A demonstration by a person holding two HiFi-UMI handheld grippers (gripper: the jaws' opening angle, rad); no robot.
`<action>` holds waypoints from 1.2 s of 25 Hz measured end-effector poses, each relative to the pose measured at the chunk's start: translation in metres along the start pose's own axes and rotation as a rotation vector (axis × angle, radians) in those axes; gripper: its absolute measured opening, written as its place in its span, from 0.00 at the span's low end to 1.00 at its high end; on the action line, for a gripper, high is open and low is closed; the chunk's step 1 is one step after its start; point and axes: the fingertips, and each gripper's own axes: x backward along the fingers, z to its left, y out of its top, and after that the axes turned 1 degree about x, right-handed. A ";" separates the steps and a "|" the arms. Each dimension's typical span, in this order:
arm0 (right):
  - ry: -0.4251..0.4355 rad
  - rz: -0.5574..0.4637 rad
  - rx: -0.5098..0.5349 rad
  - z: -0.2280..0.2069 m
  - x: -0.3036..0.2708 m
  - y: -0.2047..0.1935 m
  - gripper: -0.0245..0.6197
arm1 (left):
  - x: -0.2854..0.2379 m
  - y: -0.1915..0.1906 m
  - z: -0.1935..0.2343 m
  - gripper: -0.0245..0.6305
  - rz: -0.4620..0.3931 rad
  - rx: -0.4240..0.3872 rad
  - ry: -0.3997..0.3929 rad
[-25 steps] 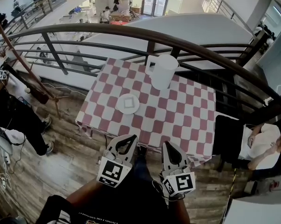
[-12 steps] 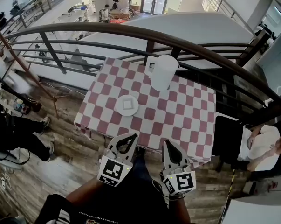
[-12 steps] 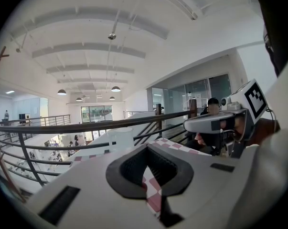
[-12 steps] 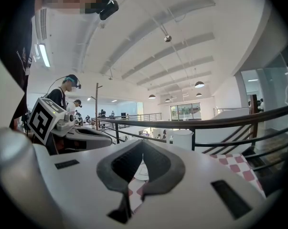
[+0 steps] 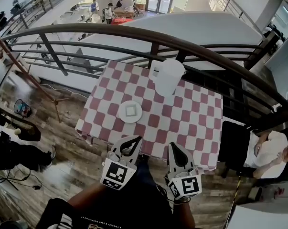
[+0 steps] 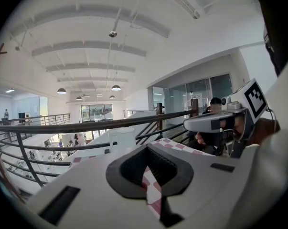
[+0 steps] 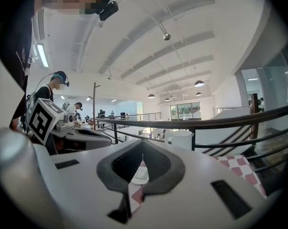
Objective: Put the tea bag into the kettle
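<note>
Person (image 5: pixel 12 149) far left of the kettle (image 5: pixel 168 78) has slid lower in head view vs 1 s ago; both grippers barely shifted. Kettle is white, handle on its left side, standing at the far edge of the counter (image 5: pixel 191 123) right by the railing (image 5: pixel 86 30). Tea bag (image 5: pixel 130 111) lies flat on a white plate (image 5: pixel 122 119), nearer the camera & left of the kettle, well apart from it. Left gripper (image 5: pixel 138 138) & right gripper (image 5: pixel 173 145) hang off the near counter edge, far short of the kettle. Each has jaws narrow, tips touching, nothing betw. them. Red-white checked cloth covers the counter.
</note>
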 end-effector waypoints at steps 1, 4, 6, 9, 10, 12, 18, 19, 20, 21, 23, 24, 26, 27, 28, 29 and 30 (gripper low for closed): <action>-0.001 0.000 -0.001 -0.002 -0.003 0.000 0.06 | -0.003 0.001 0.002 0.04 0.002 0.000 0.000; -0.005 0.004 -0.005 -0.010 -0.011 0.000 0.06 | -0.013 0.003 0.006 0.04 0.004 -0.002 -0.004; -0.010 0.008 -0.007 -0.017 -0.017 0.000 0.06 | -0.022 0.005 0.010 0.04 0.007 -0.003 -0.009; -0.019 0.011 -0.009 -0.027 -0.027 0.001 0.06 | -0.034 0.007 0.015 0.04 0.013 0.000 -0.016; -0.021 0.013 -0.009 -0.030 -0.030 0.001 0.06 | -0.038 0.008 0.017 0.04 0.015 0.002 -0.018; -0.025 0.016 -0.011 -0.036 -0.036 0.000 0.06 | -0.045 0.009 0.021 0.04 0.018 0.002 -0.021; -0.036 0.028 -0.012 -0.054 -0.056 0.000 0.06 | -0.068 0.014 0.033 0.04 0.023 0.006 -0.025; -0.036 0.029 -0.012 -0.057 -0.060 0.001 0.06 | -0.071 0.015 0.035 0.04 0.024 0.007 -0.024; -0.037 0.029 -0.013 -0.060 -0.063 0.002 0.06 | -0.074 0.016 0.038 0.04 0.025 0.008 -0.022; -0.037 0.029 -0.013 -0.063 -0.067 0.002 0.06 | -0.078 0.016 0.040 0.04 0.027 0.008 -0.021; -0.037 0.032 -0.013 -0.068 -0.073 0.003 0.06 | -0.085 0.018 0.044 0.04 0.030 0.008 -0.019; -0.038 0.034 -0.014 -0.071 -0.076 0.002 0.06 | -0.088 0.018 0.045 0.04 0.032 0.008 -0.019; -0.041 0.037 -0.015 -0.077 -0.081 0.001 0.06 | -0.095 0.018 0.049 0.04 0.037 0.010 -0.019; -0.043 0.037 -0.016 -0.081 -0.084 0.001 0.06 | -0.099 0.018 0.050 0.04 0.040 0.012 -0.018; -0.045 0.037 -0.018 -0.084 -0.087 0.001 0.06 | -0.103 0.018 0.052 0.04 0.042 0.014 -0.016; -0.047 0.039 -0.020 -0.088 -0.089 0.000 0.06 | -0.106 0.019 0.055 0.04 0.044 0.014 -0.013; -0.048 0.041 -0.021 -0.091 -0.092 0.000 0.06 | -0.110 0.020 0.057 0.04 0.044 0.013 -0.010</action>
